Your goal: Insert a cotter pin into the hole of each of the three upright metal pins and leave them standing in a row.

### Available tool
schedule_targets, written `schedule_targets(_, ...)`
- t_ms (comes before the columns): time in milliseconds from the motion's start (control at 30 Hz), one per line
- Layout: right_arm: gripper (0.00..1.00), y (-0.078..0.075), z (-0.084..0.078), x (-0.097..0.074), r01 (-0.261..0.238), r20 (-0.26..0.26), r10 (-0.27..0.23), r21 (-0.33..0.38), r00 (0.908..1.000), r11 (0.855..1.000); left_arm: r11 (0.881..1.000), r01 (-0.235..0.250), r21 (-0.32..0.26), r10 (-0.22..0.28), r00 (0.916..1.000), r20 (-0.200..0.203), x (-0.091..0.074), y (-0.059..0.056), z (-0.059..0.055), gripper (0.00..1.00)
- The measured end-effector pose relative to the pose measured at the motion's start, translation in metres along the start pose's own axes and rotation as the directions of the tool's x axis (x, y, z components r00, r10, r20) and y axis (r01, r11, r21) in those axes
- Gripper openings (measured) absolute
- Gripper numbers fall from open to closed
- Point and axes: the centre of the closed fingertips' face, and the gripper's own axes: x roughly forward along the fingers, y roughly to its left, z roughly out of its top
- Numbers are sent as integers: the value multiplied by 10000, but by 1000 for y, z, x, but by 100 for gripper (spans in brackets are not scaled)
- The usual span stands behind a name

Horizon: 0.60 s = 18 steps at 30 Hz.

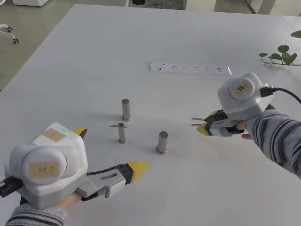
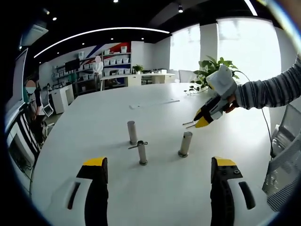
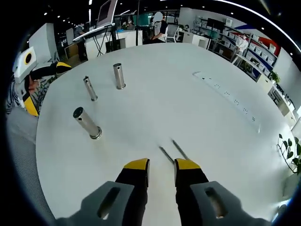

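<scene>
Three upright metal pins stand on the white table [image 1: 94, 56]: a far one [image 1: 126, 109], a middle one [image 1: 122, 133] with a cotter pin [image 1: 116, 125] through its top, and a right one [image 1: 162, 142]. In the left gripper view they are the far pin [image 2: 132, 132], the middle pin [image 2: 142, 153] and the right pin [image 2: 186, 144]. My left gripper [image 1: 109, 149] is open near the front edge, a short way in front of the pins. My right gripper [image 1: 206, 124] hovers to the right of the pins, shut on a cotter pin [image 3: 170, 150] whose two thin legs point toward them.
A white power strip [image 1: 190, 68] lies farther back on the table. Plant leaves [image 1: 282, 55] reach in at the far right edge. A cable [image 1: 287, 94] trails from the right gripper. People and shelves stand beyond the table [image 2: 94, 70].
</scene>
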Motion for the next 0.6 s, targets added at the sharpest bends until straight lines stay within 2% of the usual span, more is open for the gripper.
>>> schedule_targets(67,13,-14,3,8,-47,-186,41,-354,9998,9994,10000,-10,-21,9,10000,-65,0,0,-2,89)
schedule_targets(367,12,-15,-12,12,-554,-1071,473,-741,9931,9957,9999,-59,-129,57,9999,-134,1,2,-7,88)
schedule_targets(467,8,-18,-14,15,-665,-1211,553,-905,9911,9937,9999,-78,-148,76,9998,-157,1,3,-8,88)
schedule_targets(600,6,-15,-13,14,-898,-1277,787,-837,9887,9924,9999,-29,-145,26,9998,-198,0,3,-8,86)
